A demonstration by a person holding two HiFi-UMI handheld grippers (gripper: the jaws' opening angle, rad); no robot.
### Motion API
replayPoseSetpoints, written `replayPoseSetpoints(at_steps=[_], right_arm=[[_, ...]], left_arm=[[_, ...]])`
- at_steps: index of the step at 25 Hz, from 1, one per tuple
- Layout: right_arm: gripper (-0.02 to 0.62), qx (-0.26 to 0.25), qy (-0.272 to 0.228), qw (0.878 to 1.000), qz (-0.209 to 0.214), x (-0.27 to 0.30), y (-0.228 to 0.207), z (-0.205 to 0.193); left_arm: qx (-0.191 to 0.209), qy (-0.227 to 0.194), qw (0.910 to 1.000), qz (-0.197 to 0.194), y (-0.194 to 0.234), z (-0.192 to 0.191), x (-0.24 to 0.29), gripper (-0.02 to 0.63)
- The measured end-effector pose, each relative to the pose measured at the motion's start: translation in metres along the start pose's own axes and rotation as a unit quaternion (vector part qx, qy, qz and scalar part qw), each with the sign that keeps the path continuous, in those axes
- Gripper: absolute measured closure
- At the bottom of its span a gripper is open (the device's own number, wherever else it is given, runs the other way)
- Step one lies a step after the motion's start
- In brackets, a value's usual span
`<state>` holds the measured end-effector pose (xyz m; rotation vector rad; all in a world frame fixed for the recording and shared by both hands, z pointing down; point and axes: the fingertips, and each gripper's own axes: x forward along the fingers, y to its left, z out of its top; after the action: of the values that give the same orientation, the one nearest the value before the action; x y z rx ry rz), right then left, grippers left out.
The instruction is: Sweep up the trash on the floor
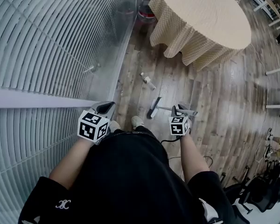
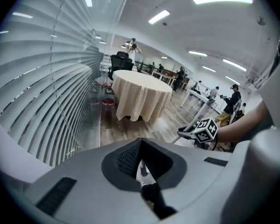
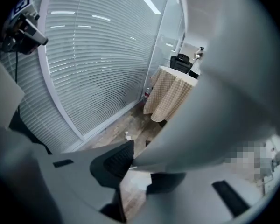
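Open floor (image 1: 224, 101) between blinds (image 1: 37, 41) and table (image 1: 200, 13), broom (image 1: 153, 108) in right gripper (image 1: 183, 109)

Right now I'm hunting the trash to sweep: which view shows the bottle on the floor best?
Head view: the bottle lies whole, unobstructed, near the table. Right gripper view shows it tiny; left gripper view doesn't show it.
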<state>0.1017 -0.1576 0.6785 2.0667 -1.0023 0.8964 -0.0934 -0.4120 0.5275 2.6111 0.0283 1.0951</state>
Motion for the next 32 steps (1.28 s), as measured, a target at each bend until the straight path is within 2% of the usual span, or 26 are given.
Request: replayPoseSetpoints(at_steps=[3,6,10,14,19,23,27,30,32], right_arm=[[0.508,-0.044,0.010,0.999,0.004,0.001,-0.002,-0.003],[0.509,-0.051,0.018,0.999,0.000,-0.001,-0.012,-0.004],[0.512,-0.070,0.004,0.997,0.008,-0.002,-0.019,0.013],[0.514,-0.084,-0.020,0.996,0.022,0.001,-0.021,0.045],[0.515,-0.091,-0.068,0.991,0.064,0.014,-0.007,0.113],[0.515,-0.084,-0.111,0.987,0.086,0.025,-0.007,0.176],[0.514,-0.060,-0.159,0.980,0.108,0.052,-0.003,0.239],[0.515,-0.013,-0.174,0.980,0.101,0.088,-0.007,0.267],[0.515,0.026,-0.160,0.983,0.083,0.117,-0.016,0.271]], left_arm=[[-0.004,0.000,1.0000,0.001,0.003,0.004,0.004,0.609],[-0.012,0.002,0.9999,0.007,0.001,0.001,0.004,0.609],[-0.014,-0.006,0.9996,0.026,0.001,0.003,-0.001,0.609],[-0.028,-0.018,0.9984,0.046,0.008,0.002,-0.009,0.609],[-0.059,-0.028,0.9947,0.080,0.018,0.001,-0.015,0.609],[-0.083,-0.031,0.9900,0.109,0.019,0.002,-0.020,0.609],[-0.118,-0.031,0.9800,0.157,0.026,-0.018,-0.032,0.609],[-0.136,-0.030,0.9717,0.191,0.031,-0.038,-0.042,0.609],[-0.140,-0.028,0.9675,0.209,0.029,-0.048,-0.049,0.609]])
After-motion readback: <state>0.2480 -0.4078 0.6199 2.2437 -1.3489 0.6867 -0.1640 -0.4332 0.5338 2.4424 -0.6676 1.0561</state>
